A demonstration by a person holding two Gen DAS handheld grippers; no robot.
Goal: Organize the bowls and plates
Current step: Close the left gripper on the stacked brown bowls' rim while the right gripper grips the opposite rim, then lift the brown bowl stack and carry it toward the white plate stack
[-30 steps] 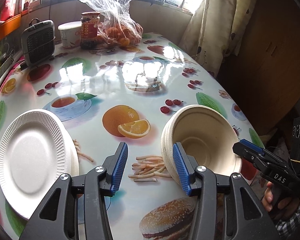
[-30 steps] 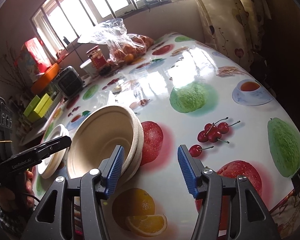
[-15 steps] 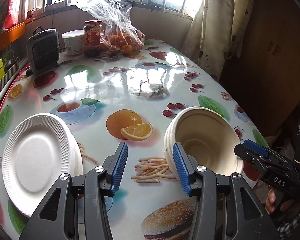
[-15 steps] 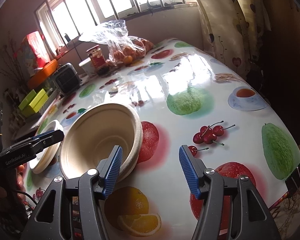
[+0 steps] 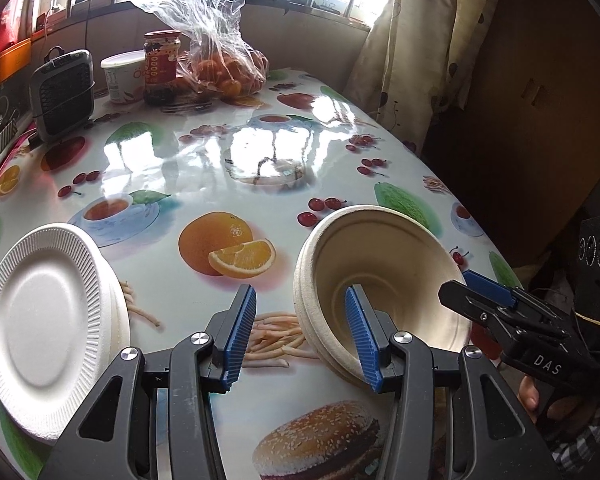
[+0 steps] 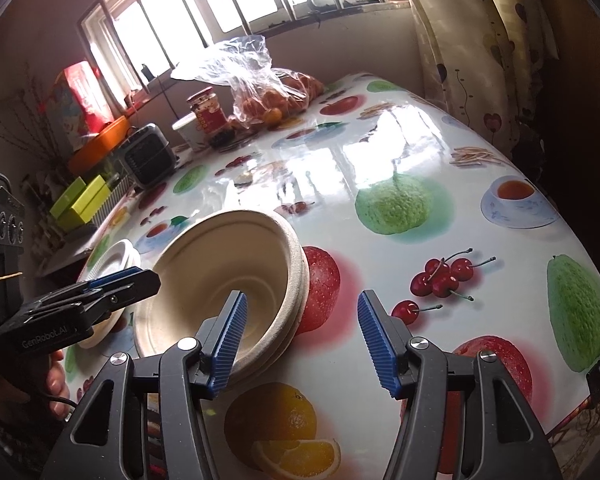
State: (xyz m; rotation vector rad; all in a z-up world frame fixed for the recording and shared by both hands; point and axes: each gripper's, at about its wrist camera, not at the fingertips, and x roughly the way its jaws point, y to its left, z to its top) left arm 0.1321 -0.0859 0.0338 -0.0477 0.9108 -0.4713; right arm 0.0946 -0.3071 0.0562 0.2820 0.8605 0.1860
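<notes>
Both grippers hovered low over the near edge of the fruit-print oilcloth table (image 5: 228, 160); no grasp made. Left gripper (image 5: 302, 330): jaws wide open, holding nothing, its right pad overlapping the near rim of the stack of beige moulded-fibre bowls (image 5: 380, 268) in that view; contact could not be confirmed. Right gripper (image 6: 298, 334): jaws likewise wide open and empty, its left pad in line with the same bowls' rim (image 6: 236, 280). The bowls sat nested and tilted at the near right of the table; the stack of white ribbed paper plates (image 5: 44, 320) lay at the near left edge, well apart from them. Judged step: approach to the bowl stack, pickup not yet begun. Next move would likely call for one gripper to straddle the rim and close on it, gently, since thin fibre walls may flex or the nested bowls separate.
</notes>
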